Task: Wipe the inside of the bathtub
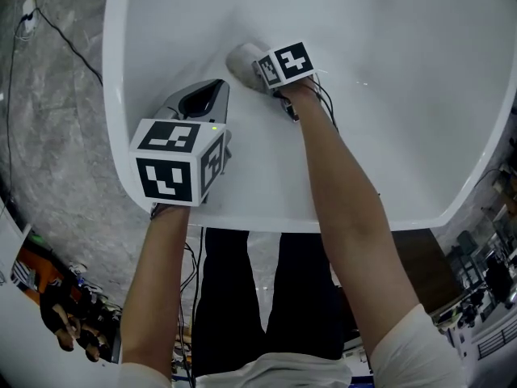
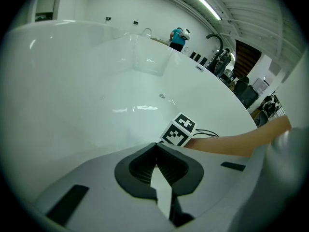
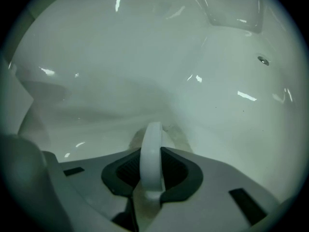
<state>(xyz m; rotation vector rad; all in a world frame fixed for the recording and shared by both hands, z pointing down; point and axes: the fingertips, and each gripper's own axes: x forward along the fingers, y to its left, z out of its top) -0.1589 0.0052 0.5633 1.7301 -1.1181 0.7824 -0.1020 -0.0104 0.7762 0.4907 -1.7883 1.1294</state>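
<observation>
Right gripper (image 3: 153, 154) clamps smooth white loop handle (image 3: 150, 137) | left gripper (image 2: 157, 152) pinched together | glossy bathtub (image 1: 388, 136)

- No letters, numbers, brand names or signs can be read in any view.
- The left gripper (image 1: 203, 95) carries a marker cube (image 1: 179, 162), lower left of centre in the head view. Its faces bear only black-and-white square code patterns, with no characters.
- The right gripper (image 1: 246, 61) carries a like cube (image 1: 284, 63), upper centre of the head view. It also shows just right of centre in the left gripper view (image 2: 178, 131), again with code squares only.
- The background clutter (image 2: 241, 81) at the upper right of the left gripper view is too small and blurred to read.
</observation>
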